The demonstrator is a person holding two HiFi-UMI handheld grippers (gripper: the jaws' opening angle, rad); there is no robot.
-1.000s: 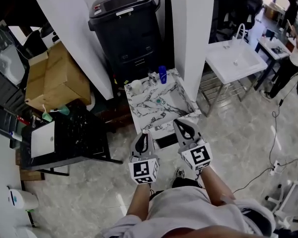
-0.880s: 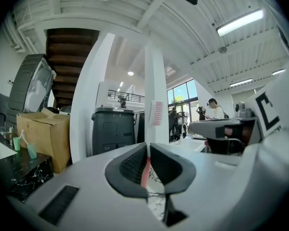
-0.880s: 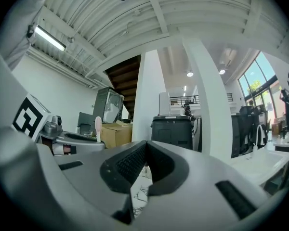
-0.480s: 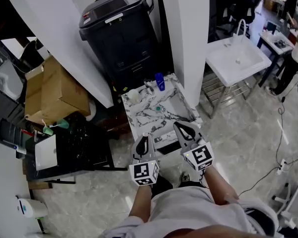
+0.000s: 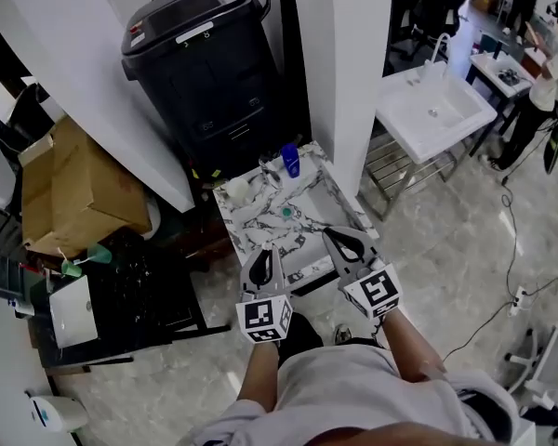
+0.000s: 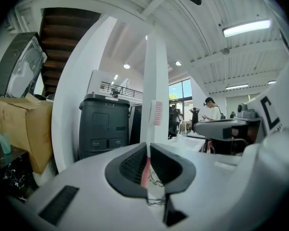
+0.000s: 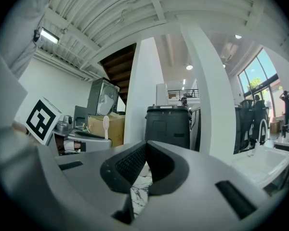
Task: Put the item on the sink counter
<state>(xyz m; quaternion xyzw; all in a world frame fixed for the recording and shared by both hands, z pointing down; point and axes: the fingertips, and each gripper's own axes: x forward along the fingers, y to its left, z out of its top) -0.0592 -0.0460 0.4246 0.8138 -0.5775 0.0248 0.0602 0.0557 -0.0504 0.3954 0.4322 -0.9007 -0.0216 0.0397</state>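
Marble sink counter (image 5: 248, 227) ahead; toothbrush (image 6: 156, 113) upright, clamped in left tool (image 6: 148, 154).

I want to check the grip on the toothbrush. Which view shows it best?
The left gripper view: the toothbrush stands upright, clamped between the left gripper's jaws, bristles clear. The right gripper view shows only its small head from afar. In the head view it is too thin to make out.

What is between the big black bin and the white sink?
A white pillar stands between the bin and the sink. The head view shows it.
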